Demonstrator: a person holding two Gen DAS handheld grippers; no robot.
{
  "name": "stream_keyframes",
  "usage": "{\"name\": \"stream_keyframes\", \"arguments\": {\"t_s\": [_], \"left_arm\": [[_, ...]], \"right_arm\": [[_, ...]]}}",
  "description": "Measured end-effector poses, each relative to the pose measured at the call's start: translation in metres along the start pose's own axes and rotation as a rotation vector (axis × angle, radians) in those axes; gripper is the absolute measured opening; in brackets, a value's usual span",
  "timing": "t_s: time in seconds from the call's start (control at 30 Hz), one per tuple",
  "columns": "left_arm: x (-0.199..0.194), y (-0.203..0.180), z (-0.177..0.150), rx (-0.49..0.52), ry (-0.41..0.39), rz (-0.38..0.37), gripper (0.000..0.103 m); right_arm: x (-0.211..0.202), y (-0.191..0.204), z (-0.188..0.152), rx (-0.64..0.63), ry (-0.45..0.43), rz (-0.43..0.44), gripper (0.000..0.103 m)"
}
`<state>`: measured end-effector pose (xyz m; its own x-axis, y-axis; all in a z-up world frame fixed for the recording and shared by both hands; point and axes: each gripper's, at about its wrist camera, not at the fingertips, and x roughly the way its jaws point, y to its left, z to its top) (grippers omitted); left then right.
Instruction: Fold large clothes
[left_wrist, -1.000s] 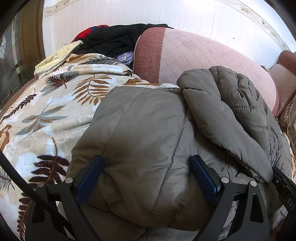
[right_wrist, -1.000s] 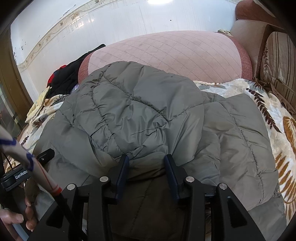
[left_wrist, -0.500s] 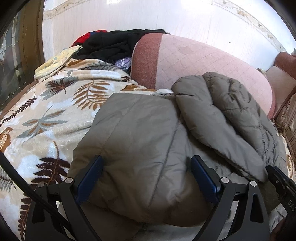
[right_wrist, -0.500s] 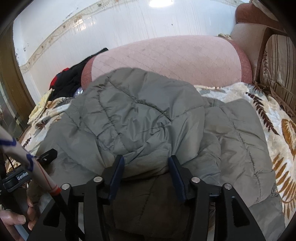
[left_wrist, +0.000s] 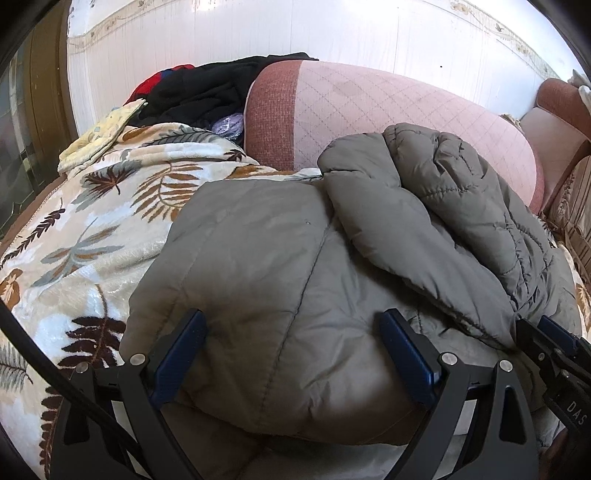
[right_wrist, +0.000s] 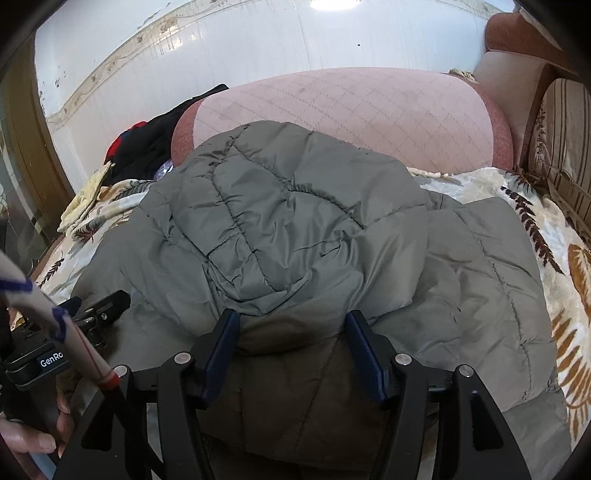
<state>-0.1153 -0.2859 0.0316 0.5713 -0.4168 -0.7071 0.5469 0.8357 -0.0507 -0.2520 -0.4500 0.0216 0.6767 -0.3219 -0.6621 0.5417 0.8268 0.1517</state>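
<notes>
Your right gripper (right_wrist: 291, 350): jaws have just been opening, jacket fabric bulging between them, blue pads look barely off it.
Your left gripper (left_wrist: 291, 354): spread wide, jacket's near fold sits between, not pinched.
Jacket (right_wrist: 303, 236): grey puffer, folded on the leaf-print blanket (left_wrist: 85, 236), hood bunched at 12 o'clock.
Sofa cushion (right_wrist: 351, 110): pink, behind it.
Dark clothes (left_wrist: 207, 92): at 11 o'clock.

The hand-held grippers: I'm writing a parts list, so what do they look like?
Each hand-held gripper, left and right, has a black angular frame with silver rivets and two flat blue finger pads. A black cable runs beside the left one. Its body reads "GenRo" in the right wrist view.
</notes>
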Motion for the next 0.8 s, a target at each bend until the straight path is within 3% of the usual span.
{"name": "stream_keyframes", "arguments": {"t_s": [0.8], "left_arm": [[-0.011,-0.004,0.001,0.007,-0.010,-0.001,0.095]], "right_arm": [[-0.004,0.005,-0.001,-0.010,0.001,-0.007,0.068]]}}
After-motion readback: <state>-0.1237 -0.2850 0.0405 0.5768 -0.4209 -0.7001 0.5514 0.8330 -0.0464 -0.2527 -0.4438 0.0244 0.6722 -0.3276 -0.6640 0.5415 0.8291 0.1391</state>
